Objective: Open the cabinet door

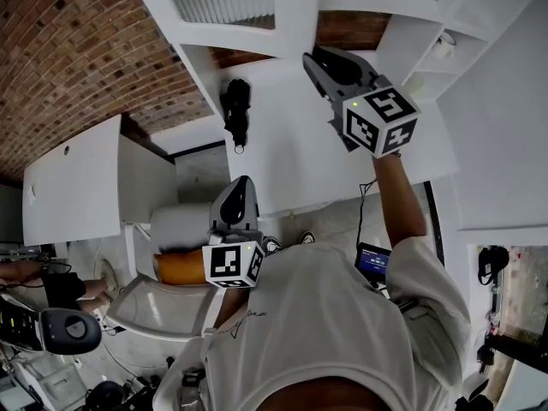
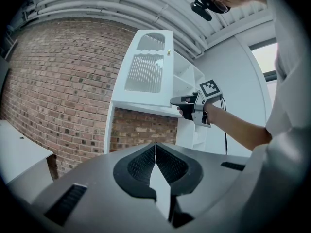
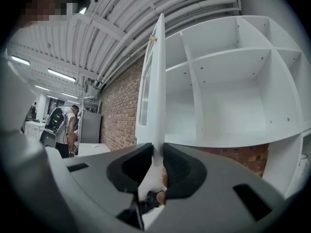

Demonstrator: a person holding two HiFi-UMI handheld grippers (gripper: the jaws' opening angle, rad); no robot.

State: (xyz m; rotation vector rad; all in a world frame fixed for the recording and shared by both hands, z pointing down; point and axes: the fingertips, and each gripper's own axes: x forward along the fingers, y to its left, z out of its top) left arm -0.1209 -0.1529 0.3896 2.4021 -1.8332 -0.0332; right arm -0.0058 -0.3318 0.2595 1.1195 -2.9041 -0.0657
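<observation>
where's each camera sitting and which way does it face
Head view: on the person's head, looking over the white shirt and right forearm to the right gripper at the cabinet door.
Left gripper view: on the left gripper, jaws together, facing the brick wall and cabinet door; the right forearm shows.
Right gripper view: on the right gripper, looking along the door edge clamped in its jaws, toward the open shelves.
Shared: head and left gripper views both show the right gripper at the door.
</observation>
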